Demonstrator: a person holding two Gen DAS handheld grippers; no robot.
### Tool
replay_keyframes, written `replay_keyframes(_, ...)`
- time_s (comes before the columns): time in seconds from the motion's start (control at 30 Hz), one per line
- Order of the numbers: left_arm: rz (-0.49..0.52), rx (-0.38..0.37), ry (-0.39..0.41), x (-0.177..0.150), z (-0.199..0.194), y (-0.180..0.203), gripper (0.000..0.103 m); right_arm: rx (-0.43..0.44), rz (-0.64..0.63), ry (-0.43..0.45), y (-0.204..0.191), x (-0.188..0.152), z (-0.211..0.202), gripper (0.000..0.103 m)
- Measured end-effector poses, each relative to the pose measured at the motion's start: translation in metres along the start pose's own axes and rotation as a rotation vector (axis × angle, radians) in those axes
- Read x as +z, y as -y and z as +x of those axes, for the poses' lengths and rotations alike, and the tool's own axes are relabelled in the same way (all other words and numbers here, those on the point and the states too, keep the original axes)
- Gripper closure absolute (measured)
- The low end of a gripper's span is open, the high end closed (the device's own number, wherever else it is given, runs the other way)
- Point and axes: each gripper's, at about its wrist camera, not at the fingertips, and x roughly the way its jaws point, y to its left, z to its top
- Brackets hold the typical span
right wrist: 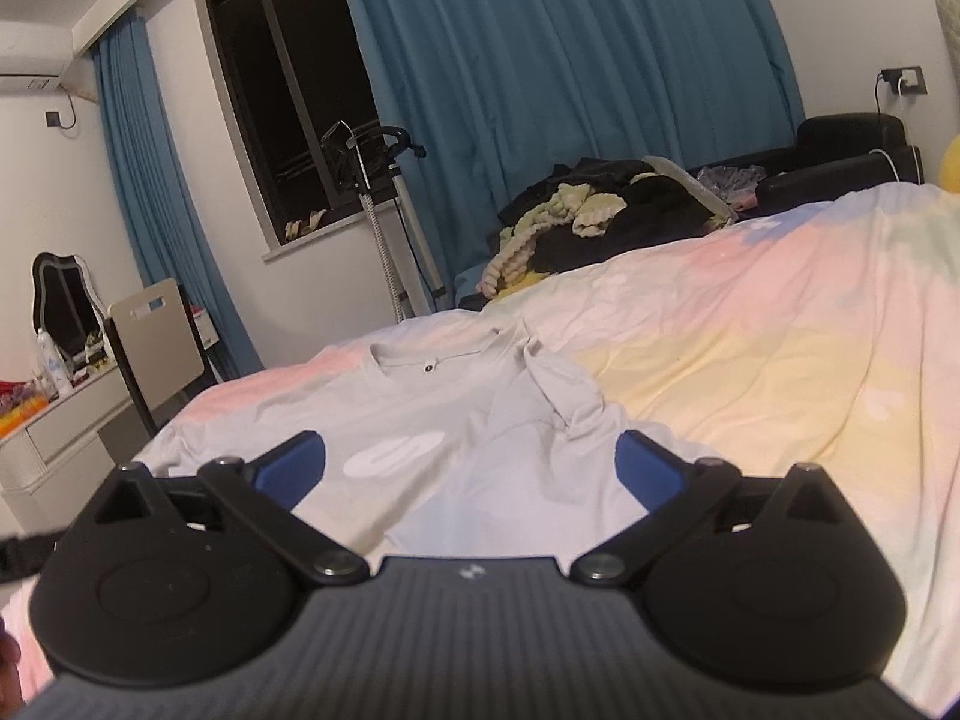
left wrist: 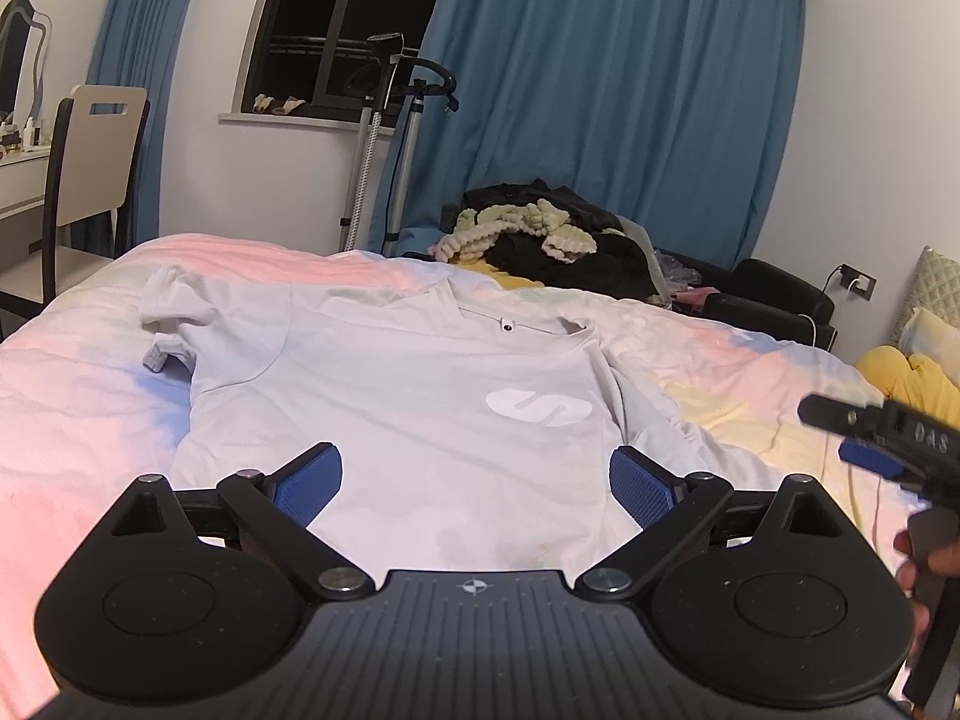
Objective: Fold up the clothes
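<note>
A pale grey T-shirt [left wrist: 390,384] with a white oval logo [left wrist: 540,407] lies spread front up on the bed, collar at the far side. It also shows in the right wrist view [right wrist: 480,420]. My left gripper [left wrist: 475,486] is open and empty, held above the shirt's near hem. My right gripper [right wrist: 471,468] is open and empty, above the shirt's near right part. The right gripper also shows at the right edge of the left wrist view [left wrist: 864,438]. The shirt's right sleeve [right wrist: 564,390] is bunched.
The bed has a pastel pink, yellow and blue cover [left wrist: 750,360]. A heap of dark and fuzzy green clothes [left wrist: 552,228] lies at the far side. A garment steamer stand [left wrist: 390,120], a chair [left wrist: 96,168] and a dresser [right wrist: 54,420] stand beyond the bed. Yellow pillow [left wrist: 900,372] at right.
</note>
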Motion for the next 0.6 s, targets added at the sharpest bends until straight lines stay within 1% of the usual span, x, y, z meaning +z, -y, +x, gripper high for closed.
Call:
replay_keyframes(0.1, 0.003, 0.023, -0.007, 0.0, 0.0, -0.001, 0.006, -0.031, 0.007, -0.039, 0.017, 0.017, 0.013, 0.0)
replay_keyframes(0.2, -0.006, 0.059, -0.003, -0.001, -0.003, 0.0, 0.006, -0.039, 0.145, -0.118, 0.059, 0.04, 0.029, 0.0)
replay_keyframes(0.27, -0.028, 0.063, -0.001, 0.002, -0.002, -0.003, 0.006, -0.047, 0.199, -0.147, 0.086, 0.05, 0.037, 0.0)
replay_keyframes(0.33, -0.048, 0.063, -0.001, 0.005, -0.002, -0.005, 0.006, -0.078, 0.214, -0.188, 0.107, 0.057, 0.049, 0.003)
replay_keyframes(0.4, -0.047, 0.073, 0.004, 0.006, 0.0, -0.005, 0.006, -0.094, 0.218, -0.252, 0.125, 0.056, 0.064, 0.006)
replay_keyframes(0.43, -0.046, 0.078, 0.007, 0.007, 0.0, -0.005, 0.006, -0.094, 0.233, -0.277, 0.133, 0.053, 0.071, 0.011)
replay_keyframes(0.47, -0.049, 0.081, 0.007, 0.007, 0.002, -0.004, 0.006, -0.092, 0.263, -0.294, 0.141, 0.048, 0.076, 0.02)
replay_keyframes(0.5, -0.061, 0.077, -0.002, 0.007, 0.005, -0.006, 0.006, -0.091, 0.302, -0.309, 0.148, 0.043, 0.08, 0.023)
replay_keyframes(0.53, -0.073, 0.073, -0.01, 0.008, 0.008, -0.007, 0.006, -0.081, 0.339, -0.322, 0.152, 0.037, 0.084, 0.029)
replay_keyframes(0.6, -0.096, 0.06, -0.031, 0.008, 0.015, -0.01, 0.006, -0.047, 0.407, -0.346, 0.158, 0.025, 0.091, 0.033)
